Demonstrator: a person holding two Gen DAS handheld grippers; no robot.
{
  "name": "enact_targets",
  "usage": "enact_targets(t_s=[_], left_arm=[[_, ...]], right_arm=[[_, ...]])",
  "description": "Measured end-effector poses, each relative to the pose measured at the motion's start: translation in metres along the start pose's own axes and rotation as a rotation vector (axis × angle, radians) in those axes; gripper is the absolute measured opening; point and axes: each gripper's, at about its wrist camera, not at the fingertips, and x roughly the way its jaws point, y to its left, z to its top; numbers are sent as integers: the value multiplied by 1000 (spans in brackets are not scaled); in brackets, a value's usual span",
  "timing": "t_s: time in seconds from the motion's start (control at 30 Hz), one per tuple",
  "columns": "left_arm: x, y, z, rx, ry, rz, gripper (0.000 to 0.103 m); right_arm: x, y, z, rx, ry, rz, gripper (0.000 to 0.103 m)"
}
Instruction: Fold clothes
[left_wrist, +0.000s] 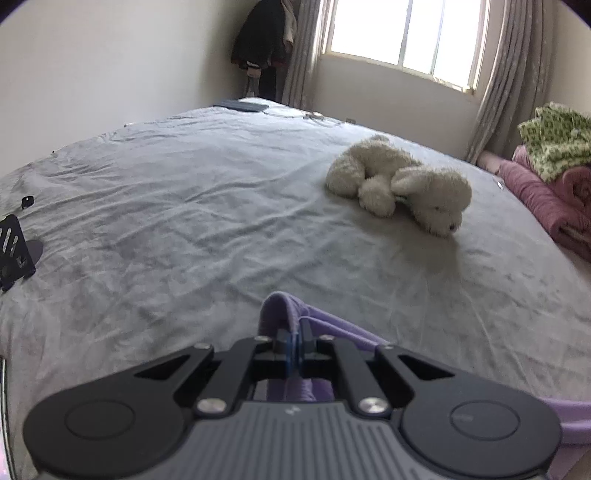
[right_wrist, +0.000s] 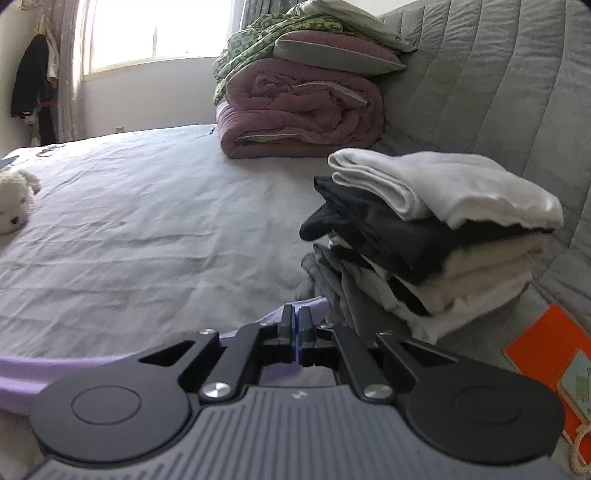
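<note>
Purple garment (left_wrist: 291, 314) pinched between left fingers (left_wrist: 284, 338); right fingers (right_wrist: 286, 325) likewise

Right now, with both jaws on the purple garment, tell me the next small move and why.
Probably lift and spread the purple garment over the bare grey sheet. The left gripper and right gripper are each shut on a bunched edge, the cloth sags between them, and the folded stack sits close on the right.
</note>
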Motion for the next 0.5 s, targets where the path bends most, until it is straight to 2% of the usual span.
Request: enact_targets(t_s=[0.17, 0.27, 0.4, 0.5], left_arm=[[-1, 1, 2, -7, -2, -9, 3], [5, 0, 0, 27, 1, 13, 3], [15, 1, 1, -3, 22, 21, 3], [19, -2, 3, -5, 18, 25, 3]], right_arm=[[2, 13, 10, -18, -78, -36, 0], [6, 12, 18, 31, -74, -9, 0], [34, 30, 15, -25, -19, -21, 0], [41, 39, 25, -19, -28, -11, 0]])
